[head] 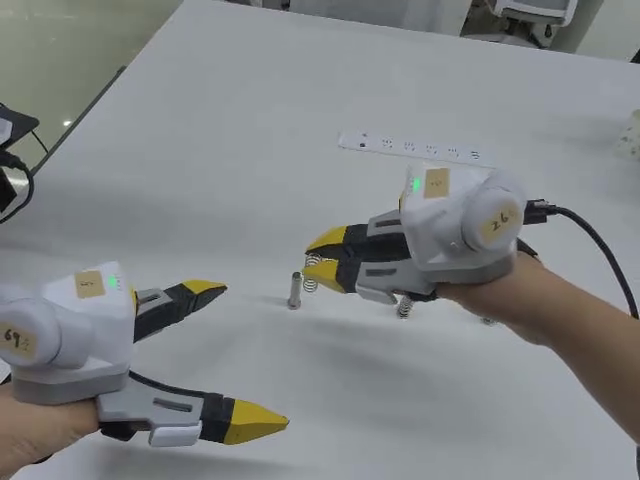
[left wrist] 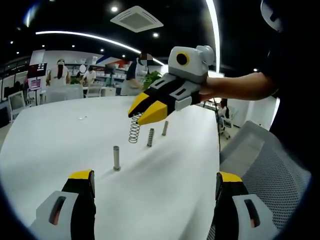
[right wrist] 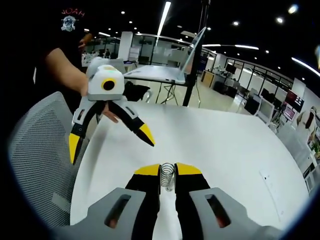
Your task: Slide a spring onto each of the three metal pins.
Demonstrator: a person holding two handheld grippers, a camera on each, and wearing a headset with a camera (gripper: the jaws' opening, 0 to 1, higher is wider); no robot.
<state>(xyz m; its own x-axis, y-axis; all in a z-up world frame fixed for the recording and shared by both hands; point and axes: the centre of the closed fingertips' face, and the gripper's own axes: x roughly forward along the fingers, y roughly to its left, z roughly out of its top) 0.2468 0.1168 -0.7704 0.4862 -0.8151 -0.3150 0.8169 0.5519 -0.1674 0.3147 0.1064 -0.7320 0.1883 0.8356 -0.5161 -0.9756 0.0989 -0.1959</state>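
Note:
My right gripper [head: 320, 260] is shut on a spring [head: 312, 273] and holds it just above the table, a little right of a bare upright metal pin [head: 295, 290]. In the left gripper view the same spring [left wrist: 134, 131] hangs from the right gripper [left wrist: 145, 109], with the bare pin [left wrist: 116, 158] nearer and a pin carrying a spring [left wrist: 150, 137] beside it; a third pin [left wrist: 165, 128] stands behind. The right gripper view has the spring [right wrist: 167, 173] pinched between its own yellow tips. My left gripper [head: 240, 358] is open with nothing in it, near the table's front edge.
A white power strip [head: 415, 148] lies on the white table [head: 200, 150] behind the pins. A black cable [head: 590, 240] trails from the right gripper. A grey mesh chair [right wrist: 35, 150] stands at the table's side. People stand far off in the room.

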